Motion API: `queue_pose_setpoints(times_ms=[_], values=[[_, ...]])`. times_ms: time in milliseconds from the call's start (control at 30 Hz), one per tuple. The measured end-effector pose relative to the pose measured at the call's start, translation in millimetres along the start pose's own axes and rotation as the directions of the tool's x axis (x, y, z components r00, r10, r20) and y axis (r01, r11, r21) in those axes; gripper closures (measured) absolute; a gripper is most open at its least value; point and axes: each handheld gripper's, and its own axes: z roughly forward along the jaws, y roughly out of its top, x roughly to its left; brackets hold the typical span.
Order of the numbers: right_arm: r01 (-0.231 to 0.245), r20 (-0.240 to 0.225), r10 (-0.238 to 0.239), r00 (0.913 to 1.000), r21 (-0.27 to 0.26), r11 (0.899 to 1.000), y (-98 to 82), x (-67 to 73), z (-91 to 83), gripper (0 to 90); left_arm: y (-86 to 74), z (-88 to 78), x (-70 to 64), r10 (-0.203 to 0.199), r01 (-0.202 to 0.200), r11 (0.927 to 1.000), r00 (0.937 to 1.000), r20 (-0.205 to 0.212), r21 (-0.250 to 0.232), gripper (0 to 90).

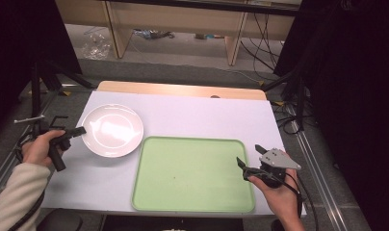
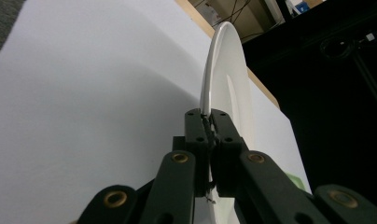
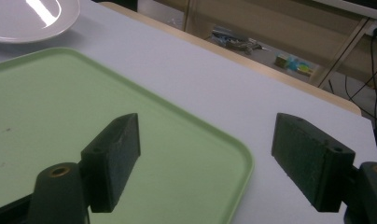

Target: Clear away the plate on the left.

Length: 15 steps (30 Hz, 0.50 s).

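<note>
Your left gripper (image 2: 209, 122) is clamped on the rim of the white plate (image 1: 112, 130), which lies just left of the green tray (image 1: 192, 174); your right gripper (image 1: 249, 158) hangs wide open and empty over the tray's right edge. Tray and plate sit on a white sheet (image 1: 192, 115) over a wooden table (image 1: 183, 90), with grey floor and wooden shelving beyond.

1. A cream, ribbed-knit sleeve is worn on the left forearm; the right wrist is left uncovered.
2. The left hand-held gripper (image 2: 209, 122) is built of matt black plastic, with brass-coloured pivot bushings set in its linkage arms and small dark screws at the tips.
3. The right hand-held gripper (image 1: 248, 159) is black, topped by a grey three-cornered plate; its rectangular pads are faced with dark textured rubber.
4. A black cable is trailed from each gripper.
</note>
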Motion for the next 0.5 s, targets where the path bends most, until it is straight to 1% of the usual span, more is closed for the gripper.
queue_pose_setpoints(times_ms=[33, 67, 100, 133, 167, 200, 233, 267, 300, 333, 433, 467, 500], values=[[0.0, 0.0, 0.0, 1.0, 0.0, 1.0, 0.0, 0.0, 0.0, 24.5, 0.0, 0.0, 0.0, 0.0, 0.0, 1.0, 1.0, 0.0, 0.0, 86.7], [0.0, 0.001, 0.0, 1.0, -0.001, 1.0, 0.2, -0.1, -0.2, 24.5, -0.7, 1.2, -1.4, 0.008, -0.008, 0.9999, 0.9997, 0.024, -0.013, 86.7], [0.001, 0.001, -0.001, 1.0, -0.001, 1.0, 0.2, -0.1, -0.3, 24.5, -0.7, 1.2, -1.4, 0.008, -0.008, 0.9999, 0.9997, 0.024, -0.013, 86.6], [0.001, 0.001, -0.001, 1.0, 0.0, 1.0, 0.2, -0.1, -0.4, 24.5, 0.0, 0.4, -3.9, 0.011, -0.011, 0.9999, 0.9999, -0.004, 0.005, 86.6], [0.001, 0.001, -0.001, 1.0, 0.0, 1.0, 0.2, -0.1, -0.4, 24.5, 0.0, 0.4, -3.9, 0.011, -0.011, 0.9999, 0.9999, -0.004, 0.005, 86.6], [0.002, 0.001, -0.002, 1.0, 0.0, 1.0, 0.0, -0.4, -0.4, 24.5, -1.1, 1.9, -2.4, 0.015, -0.015, 0.9998, 0.9994, 0.029, -0.013, 86.6], [0.002, 0.001, -0.002, 1.0, 0.0, 1.0, 0.0, -0.4, -0.4, 24.5, -1.1, 1.9, -2.4, 0.015, -0.015, 0.9998, 0.9994, 0.029, -0.013, 86.5], [0.002, 0.001, -0.002, 1.0, 0.0, 1.0, -0.1, -0.5, -0.5, 24.5, -1.0, 1.7, -2.9, 0.018, -0.018, 0.9998, 0.9996, 0.02, -0.009, 86.5], [-0.001, 0.001, 0.001, 1.0, -0.001, 1.0, -0.1, -0.5, -0.5, 24.5, -1.0, 1.7, -2.9, 0.019, -0.019, 0.9998, 0.9995, 0.024, -0.008, 86.5], [-0.001, 0.002, 0.001, 1.0, -0.001, 1.0, -0.1, -0.6, -0.5, 24.4, -0.3, 0.6, -4.5, 0.02, -0.02, 0.9998, 0.9998, 0.005, 0.009, 86.5], [0.0, 0.002, 0.0, 1.0, -0.001, 1.0, 0.0, -0.5, -0.4, 24.4, -0.8, 0.8, -5.8, 0.01, -0.01, 0.9999, 0.9999, 0.011, 0.004, 86.6], [0.003, 0.002, -0.003, 1.0, 0.0, 1.0, 0.0, -0.5, -0.4, 24.4, -0.6, 1.2, -5.8, 0.012, -0.012, 0.9999, 0.9996, 0.024, 0.007, 86.6], [0.003, 0.002, -0.003, 1.0, -0.001, 1.0, 0.0, -0.4, -0.4, 24.5, -0.7, 1.3, -6.4, 0.009, -0.009, 0.9999, 0.9996, 0.025, 0.007, 86.6]])
